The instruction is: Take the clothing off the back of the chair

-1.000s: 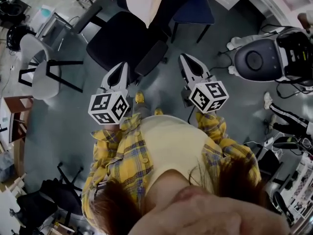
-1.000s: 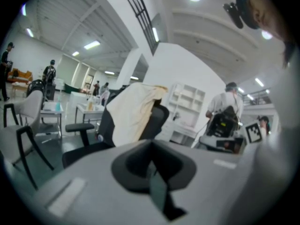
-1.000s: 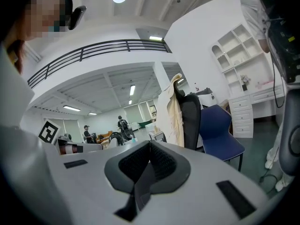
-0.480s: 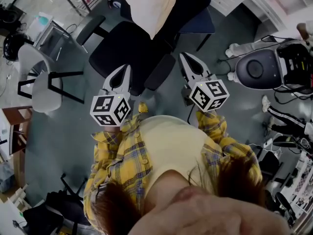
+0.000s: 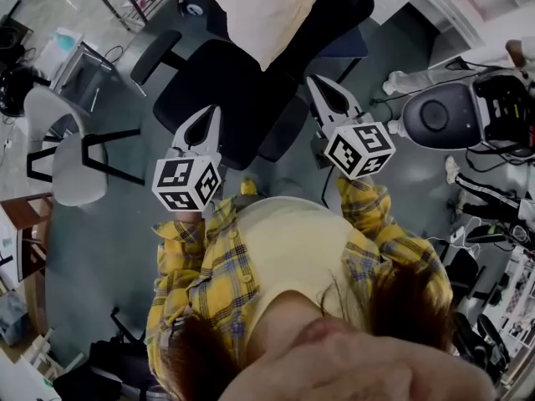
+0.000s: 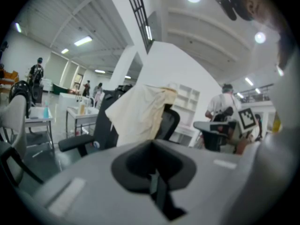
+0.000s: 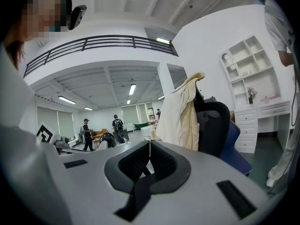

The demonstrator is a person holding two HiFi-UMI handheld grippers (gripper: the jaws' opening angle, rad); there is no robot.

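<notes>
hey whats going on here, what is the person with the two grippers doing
A person in a yellow plaid shirt holds a gripper in each hand and faces a black office chair with a cream garment draped over its back. The left gripper and the right gripper both point toward the chair, jaws together and empty. Neither touches the garment, so nothing has been taken off the chair yet.

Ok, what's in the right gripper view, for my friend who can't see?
A cream garment hangs over the back of a black office chair, ahead of the right gripper, whose jaws are shut on nothing. Far behind, a few people stand.
</notes>
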